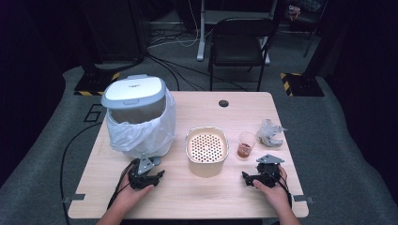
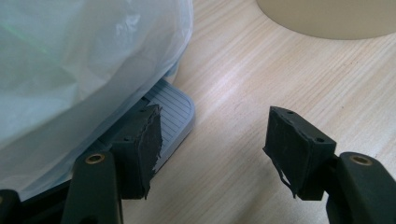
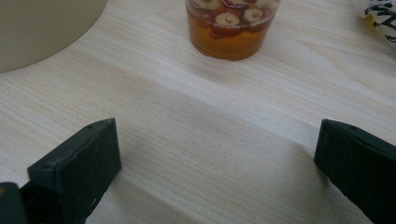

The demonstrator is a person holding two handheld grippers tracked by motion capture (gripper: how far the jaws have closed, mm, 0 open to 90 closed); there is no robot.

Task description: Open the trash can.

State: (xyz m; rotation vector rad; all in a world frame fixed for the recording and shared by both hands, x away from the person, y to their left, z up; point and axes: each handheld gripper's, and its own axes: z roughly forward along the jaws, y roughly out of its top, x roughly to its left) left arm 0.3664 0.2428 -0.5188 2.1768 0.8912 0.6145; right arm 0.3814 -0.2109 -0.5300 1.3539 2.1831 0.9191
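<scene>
- Left claw (image 1: pixel 149 174): jaws parted with nothing between them, resting low on the desk (image 1: pixel 244 187); one pad lies against the grey foot pedal (image 2: pixel 175 114) of the lidded bin (image 1: pixel 136 110).
- Bin, just ahead of the left claw: its white plastic liner (image 2: pixel 74 60) billows over the rim and drapes down to the pedal. The liner looks thin, soft and slippery, so it would likely crumple or tear if pinched; the ribbed pedal is the stiff part and probably the better place to press.
- Right claw (image 1: pixel 253 180): jaws spread wide, empty, hovering over bare desk.
- Clear cup (image 3: pixel 232 28), straight ahead of the right claw and apart from it: it holds amber liquid with fruit pieces. It is probably light, thin-walled and easily squashed or spilled; grip gently around the middle, keeping it upright.
- Beige pot (image 1: pixel 206 150) with perforated insert: between the two claws, ahead of them.
- Crumpled wrapper (image 1: pixel 270 132): beyond the cup.
</scene>
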